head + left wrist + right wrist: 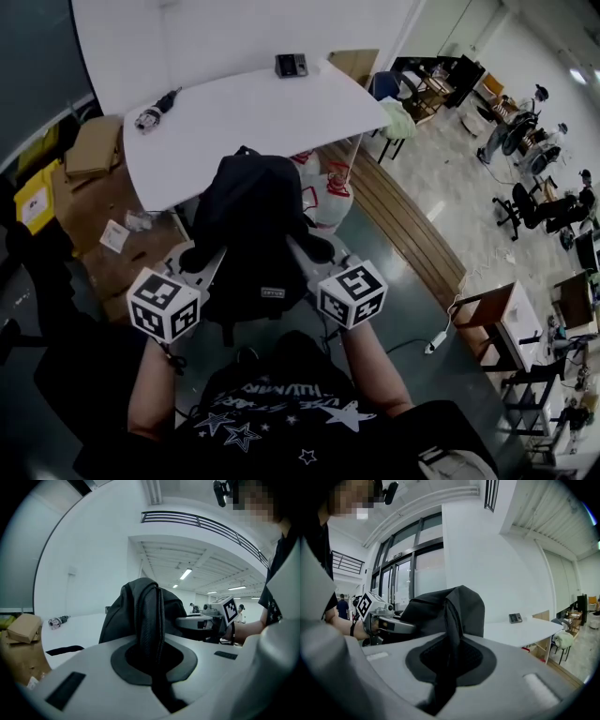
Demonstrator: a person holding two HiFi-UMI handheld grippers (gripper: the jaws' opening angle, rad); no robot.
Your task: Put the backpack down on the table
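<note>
A black backpack (pixel 253 220) hangs in the air just short of the white table's (pixel 244 112) near edge, carried between both grippers. My left gripper (pixel 201 261) is shut on a black strap (pixel 149 616) at the pack's left side. My right gripper (pixel 315 251) is shut on a strap (pixel 452 625) at its right side. In the left gripper view the pack's body (pixel 136 606) rises behind the jaws (pixel 151 656), with the right gripper (pixel 220 616) beyond. The right gripper view shows its own jaws (pixel 449 667), the pack (pixel 454 606) and the left gripper (pixel 377 616).
A small dark device (pixel 292 65) lies at the table's far edge, a hand tool (pixel 155 111) at its left. Cardboard boxes (pixel 94 145) stand left of the table. White bags with red print (pixel 326 192) sit under its near right corner. Chairs (pixel 394 117) stand to the right.
</note>
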